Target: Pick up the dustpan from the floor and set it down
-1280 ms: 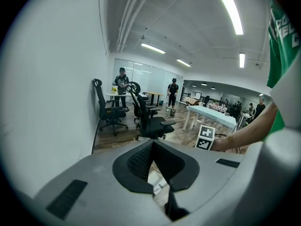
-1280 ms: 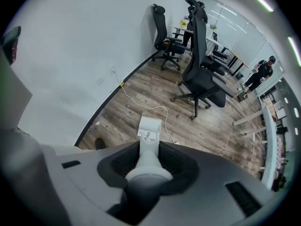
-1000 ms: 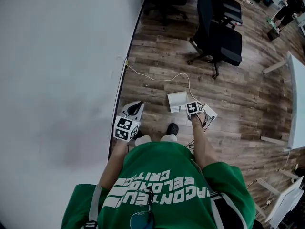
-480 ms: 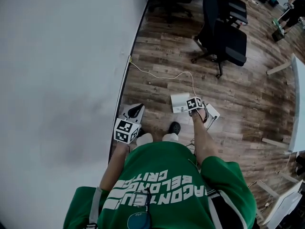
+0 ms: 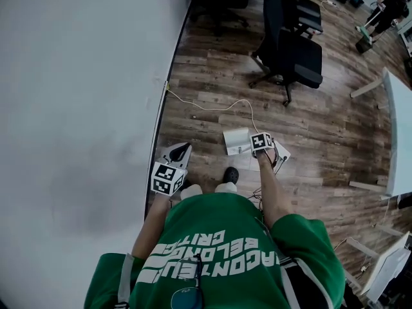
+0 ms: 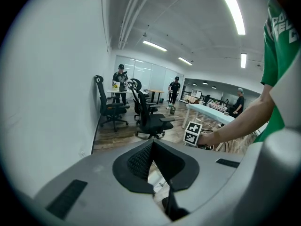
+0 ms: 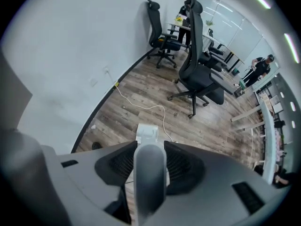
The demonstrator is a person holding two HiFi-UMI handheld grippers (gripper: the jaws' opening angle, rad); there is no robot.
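Underfoot, the floor [image 5: 212, 82] is wood-grain plank in mixed brown tones, meeting a plain, matte white wall [image 5: 77, 108] along a dark skirting line. The dustpan [image 5: 235, 140] sits on these planks just ahead of the person's black shoe [image 5: 230, 174]. It is pale grey-white plastic, with a flat squarish pan and a smooth, rounded bar of a handle [image 7: 149, 182] rising towards the camera.

The right gripper [image 7: 150, 149] points straight down over it. Its jaws have just been opening, and the handle stands between them. The dark ribbed pads [image 7: 123, 164] flank the bar closely on both sides, spread fairly wide, and no firm clamp on it shows. In the head view this gripper's black-and-white marker cube [image 5: 262, 142] covers the top of the handle, right at the pan's edge.

The left gripper [image 5: 182, 150] hangs near the wall, well apart from the dustpan and tilted downward. Its grey moulded shell carries black pads that meet at their tips, with nothing between them.

A thin pale cable [image 5: 212, 106] snakes in loose curves from the skirting across the planks to the dustpan. Farther off stands a black office chair [image 5: 293, 53] with a padded seat and a star base on castors. A white bench [image 5: 400, 134] edges in at the right. The person wears a green printed shirt [image 5: 219, 237]
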